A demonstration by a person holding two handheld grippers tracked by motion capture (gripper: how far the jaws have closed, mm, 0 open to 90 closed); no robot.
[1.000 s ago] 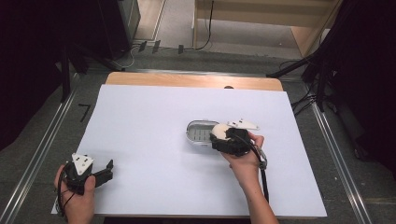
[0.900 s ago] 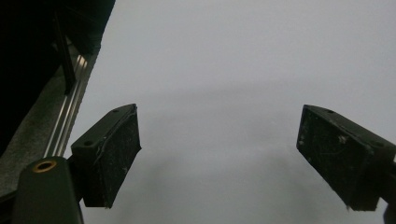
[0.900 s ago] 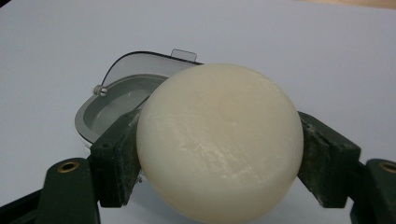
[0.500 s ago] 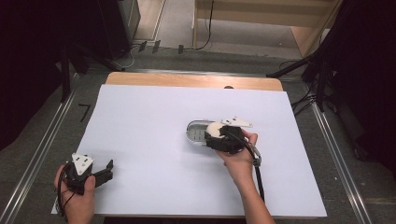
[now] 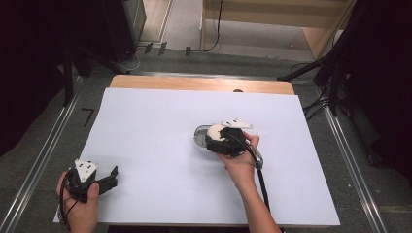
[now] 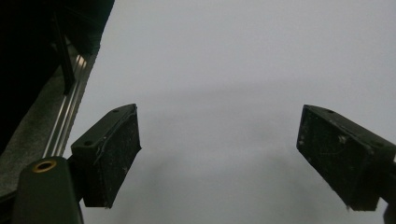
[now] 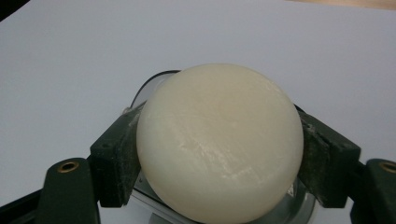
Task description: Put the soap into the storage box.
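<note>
Our right gripper (image 7: 219,154) is clamped on a cream-coloured round bar of soap (image 7: 219,140), one jaw on each side of it. Over the last second we have carried it a little to the left, so in the high view the soap (image 5: 214,132) now hangs over the near end of the oval metal dish (image 5: 198,138) on the white sheet (image 5: 145,145) covering the bench. We judge it nearly lined up, ready to be lowered into the dish. Our left gripper (image 6: 219,158) has kept still at the near left corner, jaws wide apart and empty.
</note>
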